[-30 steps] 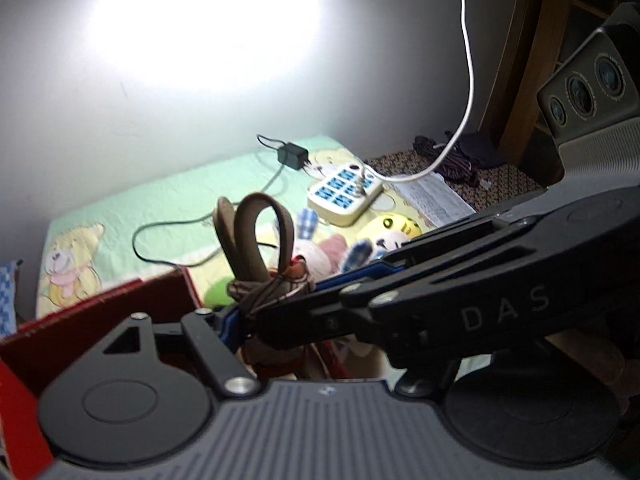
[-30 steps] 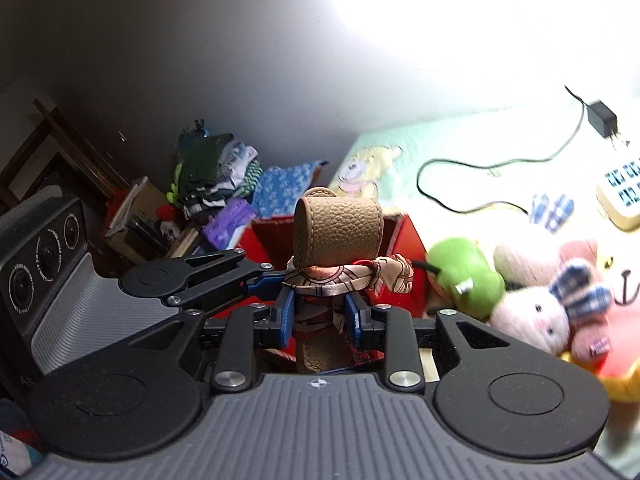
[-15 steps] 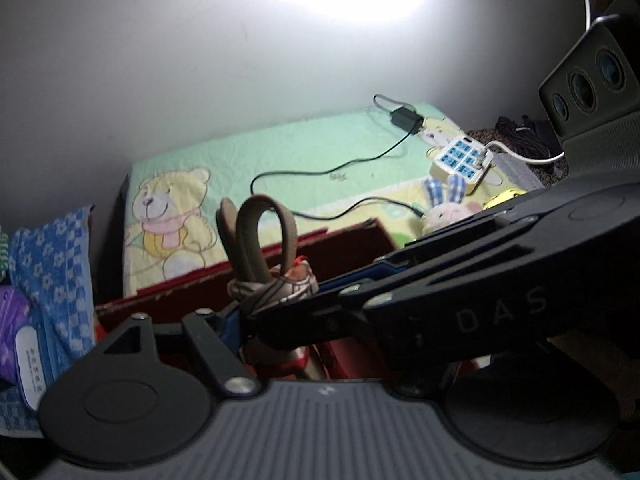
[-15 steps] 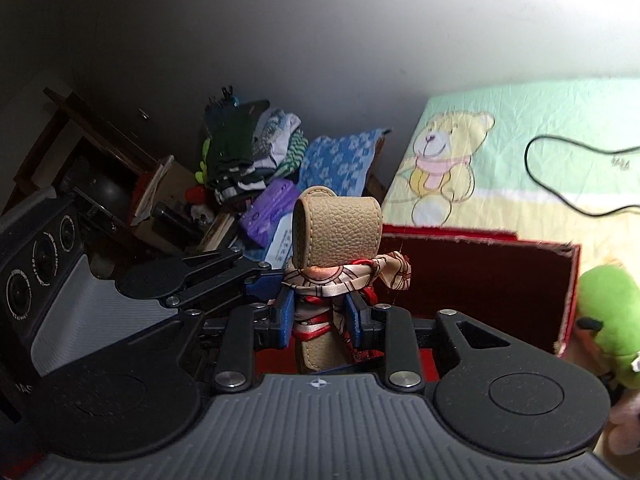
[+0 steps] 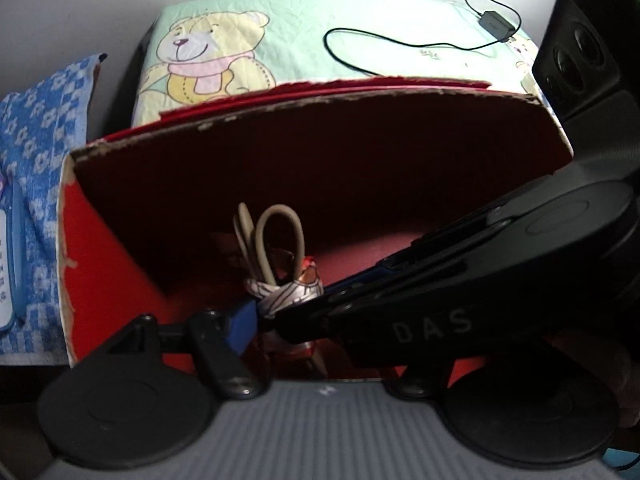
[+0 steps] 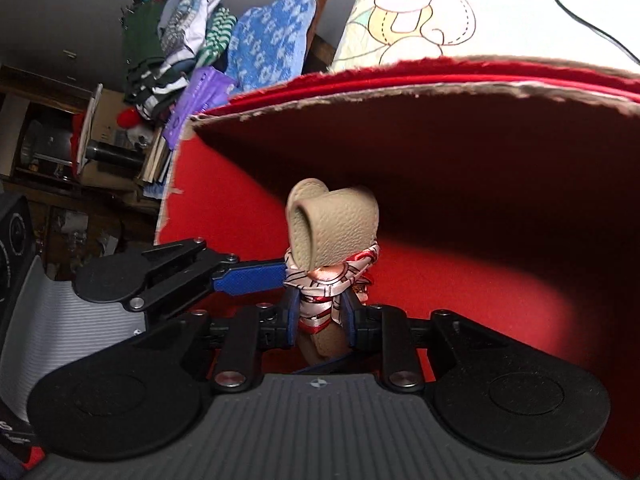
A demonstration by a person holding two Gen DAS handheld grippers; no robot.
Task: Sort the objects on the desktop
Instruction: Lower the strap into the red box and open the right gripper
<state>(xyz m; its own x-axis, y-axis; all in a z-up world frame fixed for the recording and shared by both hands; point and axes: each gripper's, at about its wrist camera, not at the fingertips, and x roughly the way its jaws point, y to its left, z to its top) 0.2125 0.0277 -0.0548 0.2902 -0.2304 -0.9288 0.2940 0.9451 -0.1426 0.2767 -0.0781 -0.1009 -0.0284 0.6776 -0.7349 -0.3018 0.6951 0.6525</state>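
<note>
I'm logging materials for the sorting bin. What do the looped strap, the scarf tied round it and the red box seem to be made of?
The looped strap looks like tan leather or faux leather: matte, with a pebbled grain. The scarf looks like satin or silk: glossy highlights, printed red and dark lines on white. The red box looks like cardboard with a red facing: its torn rim shows brown fibre.

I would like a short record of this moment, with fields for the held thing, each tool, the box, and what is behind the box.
held thing: tan leather strap folded in a loop, a striped scarf tied around it
right tool: shut on the strap, below the scarf
left tool: its blue finger touches the scarf from the side
box: red box, open top, torn rim; strap is inside the opening
behind box: bear cloth, black cable
beside box: blue patterned towel
</note>
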